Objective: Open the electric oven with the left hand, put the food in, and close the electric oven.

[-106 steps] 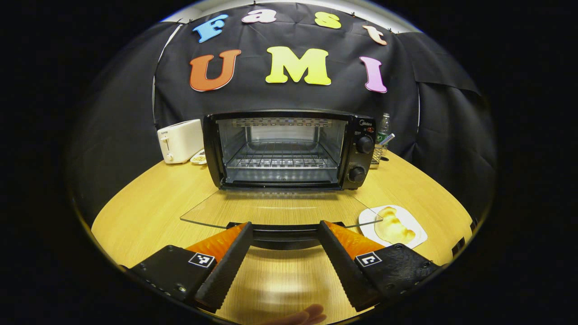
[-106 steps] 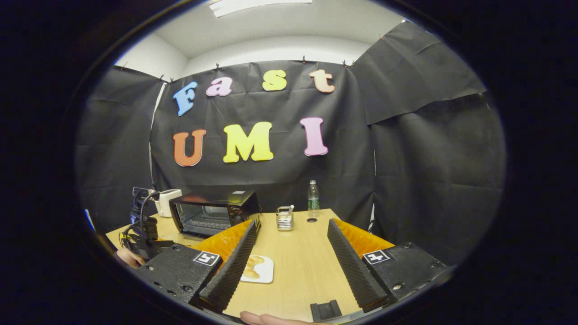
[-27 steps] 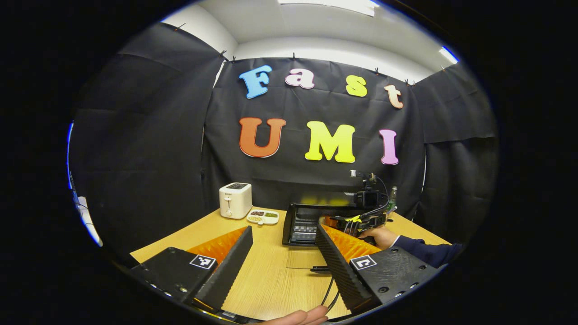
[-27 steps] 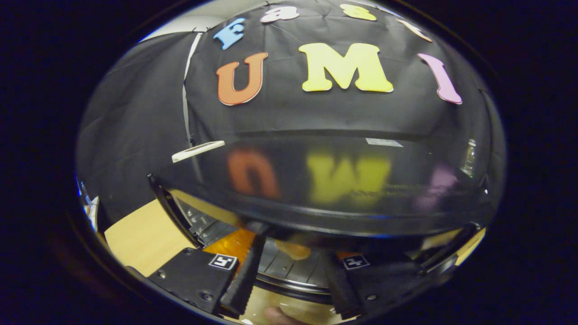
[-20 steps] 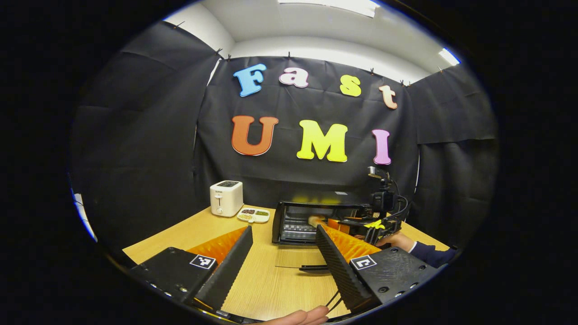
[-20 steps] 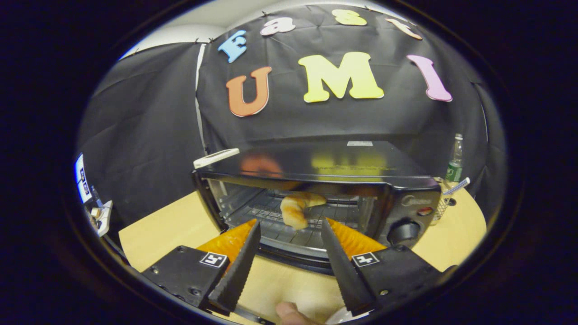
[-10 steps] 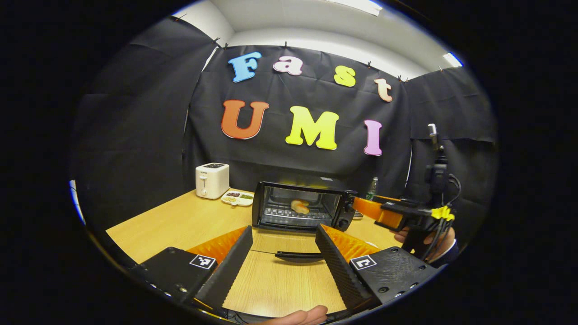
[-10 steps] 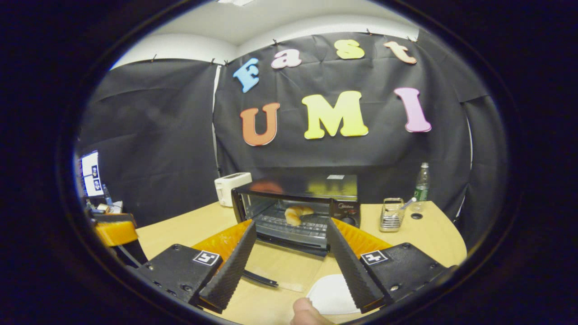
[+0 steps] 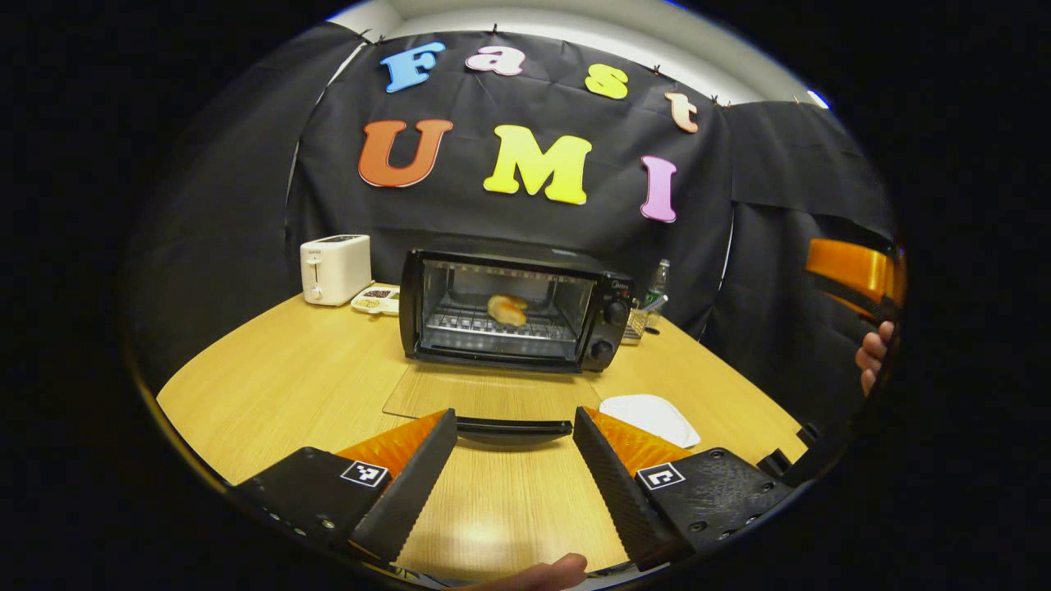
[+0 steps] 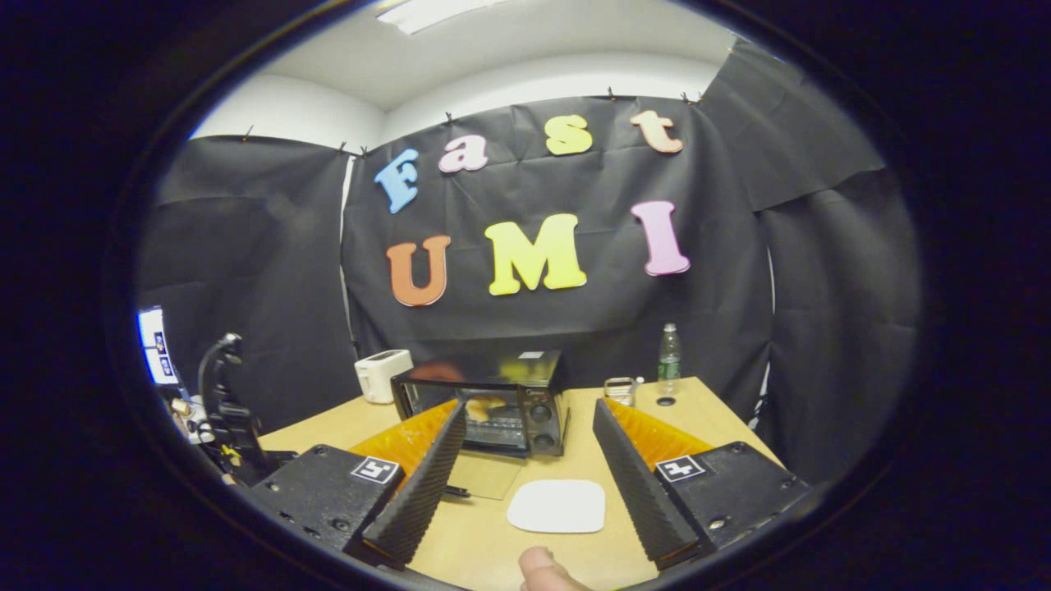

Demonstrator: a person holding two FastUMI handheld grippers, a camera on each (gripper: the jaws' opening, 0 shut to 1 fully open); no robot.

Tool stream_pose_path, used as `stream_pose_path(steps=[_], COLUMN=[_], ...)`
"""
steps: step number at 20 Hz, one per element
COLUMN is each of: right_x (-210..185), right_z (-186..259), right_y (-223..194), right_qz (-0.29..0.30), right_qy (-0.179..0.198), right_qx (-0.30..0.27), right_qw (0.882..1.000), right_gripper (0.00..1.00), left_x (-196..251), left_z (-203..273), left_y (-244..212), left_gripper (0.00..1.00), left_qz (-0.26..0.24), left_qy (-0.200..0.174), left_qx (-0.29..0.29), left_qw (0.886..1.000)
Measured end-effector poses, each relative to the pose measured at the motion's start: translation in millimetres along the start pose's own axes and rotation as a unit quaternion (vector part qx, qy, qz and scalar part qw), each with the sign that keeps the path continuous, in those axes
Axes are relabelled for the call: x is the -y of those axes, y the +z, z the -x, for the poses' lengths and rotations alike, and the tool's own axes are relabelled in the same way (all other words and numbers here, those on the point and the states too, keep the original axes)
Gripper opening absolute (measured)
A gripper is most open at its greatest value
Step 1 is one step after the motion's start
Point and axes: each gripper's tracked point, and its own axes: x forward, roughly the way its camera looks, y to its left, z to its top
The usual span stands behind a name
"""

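Fingers (image 9: 419, 476) of the left gripper (image 9: 509, 480) stood wide apart, empty, just short of the lowered oven door (image 9: 484, 392). Right gripper (image 10: 525, 476) likewise spread, above the bare plate (image 10: 558, 505). Beyond, the croissant (image 9: 507, 309) sat on the oven (image 9: 513, 312) rack.

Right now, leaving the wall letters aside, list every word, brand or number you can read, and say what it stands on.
Electric oven: mark above the knobs, too small to read.
Toaster: front mark, blurred.
Water bottle: label too small.
Left gripper and right gripper: square coded tags, no words.
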Motion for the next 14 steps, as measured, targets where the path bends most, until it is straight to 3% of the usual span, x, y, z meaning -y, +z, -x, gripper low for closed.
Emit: stream_pose_path(steps=[5, 14], right_x=[24, 36], right_z=[30, 38], right_y=[2, -11], right_qz=[0.012, 0.012], right_qy=[-0.029, -0.025], right_qx=[0.008, 0.008], right_qw=[0.999, 1.0], right_gripper=[0.96, 0.96], left_x=[1, -3], left_z=[-45, -93], left_y=[-31, -74], left_gripper=[0.94, 0.95], left_qz=[0.017, -0.028], left_qy=[0.0, 0.026], left_qx=[-0.039, -0.116], left_qw=[0.999, 0.993])
